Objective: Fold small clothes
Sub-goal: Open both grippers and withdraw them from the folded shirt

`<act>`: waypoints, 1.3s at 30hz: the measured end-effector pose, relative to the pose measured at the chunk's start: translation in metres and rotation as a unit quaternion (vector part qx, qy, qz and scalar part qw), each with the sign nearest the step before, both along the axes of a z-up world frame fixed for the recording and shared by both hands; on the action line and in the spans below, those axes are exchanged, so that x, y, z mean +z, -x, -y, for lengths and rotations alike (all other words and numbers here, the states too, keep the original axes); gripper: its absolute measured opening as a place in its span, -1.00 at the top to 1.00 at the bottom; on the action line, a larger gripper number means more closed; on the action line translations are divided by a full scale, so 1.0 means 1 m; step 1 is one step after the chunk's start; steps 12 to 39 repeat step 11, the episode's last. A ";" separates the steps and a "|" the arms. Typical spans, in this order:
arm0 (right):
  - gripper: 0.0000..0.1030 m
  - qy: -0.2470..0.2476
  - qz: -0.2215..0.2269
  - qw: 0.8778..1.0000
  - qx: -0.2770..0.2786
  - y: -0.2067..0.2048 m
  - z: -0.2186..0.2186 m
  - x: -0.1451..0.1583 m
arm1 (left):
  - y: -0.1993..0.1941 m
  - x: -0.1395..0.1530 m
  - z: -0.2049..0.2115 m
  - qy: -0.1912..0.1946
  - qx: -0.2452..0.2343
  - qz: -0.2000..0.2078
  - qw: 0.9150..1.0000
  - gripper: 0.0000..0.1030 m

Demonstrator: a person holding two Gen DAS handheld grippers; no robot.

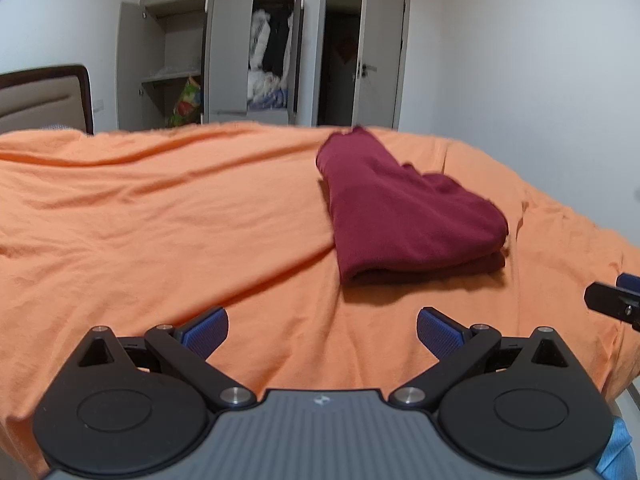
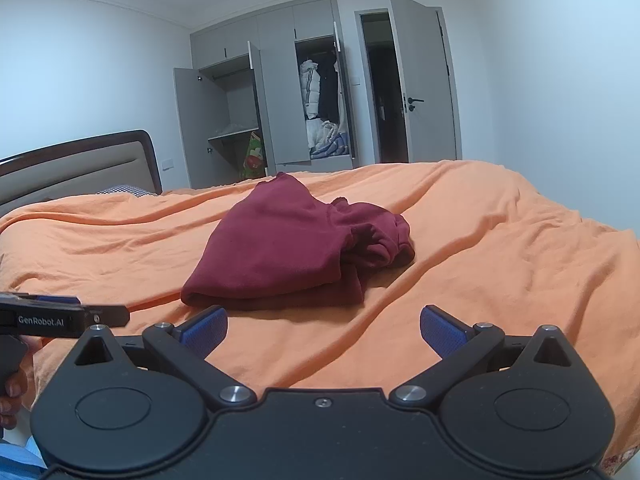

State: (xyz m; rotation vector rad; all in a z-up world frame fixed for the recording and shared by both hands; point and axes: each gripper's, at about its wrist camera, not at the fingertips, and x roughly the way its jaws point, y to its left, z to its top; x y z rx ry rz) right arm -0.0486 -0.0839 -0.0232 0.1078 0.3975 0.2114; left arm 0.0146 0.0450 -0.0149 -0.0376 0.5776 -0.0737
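Note:
A dark red garment (image 1: 404, 212) lies folded in a thick bundle on the orange bedsheet (image 1: 160, 220). In the right wrist view the same garment (image 2: 288, 248) sits just ahead, its bunched end to the right. My left gripper (image 1: 322, 330) is open, empty, and held short of the garment, slightly to its left. My right gripper (image 2: 323, 330) is also open and empty, a little in front of the bundle's near fold. The left gripper's side (image 2: 64, 318) shows at the left edge of the right wrist view.
The orange bedsheet (image 2: 500, 248) is wrinkled and covers the whole bed. A padded headboard (image 2: 72, 168) stands at the left. Beyond the bed, a grey wardrobe (image 2: 272, 92) stands with doors open, clothes inside, beside an open room door (image 2: 420, 80).

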 end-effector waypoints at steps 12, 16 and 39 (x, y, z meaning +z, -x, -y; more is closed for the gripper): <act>-0.99 -0.002 -0.027 1.000 0.000 -0.014 0.002 -0.014 | -0.015 -0.012 0.001 -0.011 0.016 -0.024 1.000 -0.99; -0.99 -0.002 -0.027 1.000 0.000 -0.014 0.002 -0.014 | -0.015 -0.012 0.001 -0.011 0.016 -0.024 1.000 -0.99; -0.99 -0.002 -0.027 1.000 0.000 -0.014 0.002 -0.014 | -0.015 -0.012 0.001 -0.011 0.016 -0.024 1.000 -0.99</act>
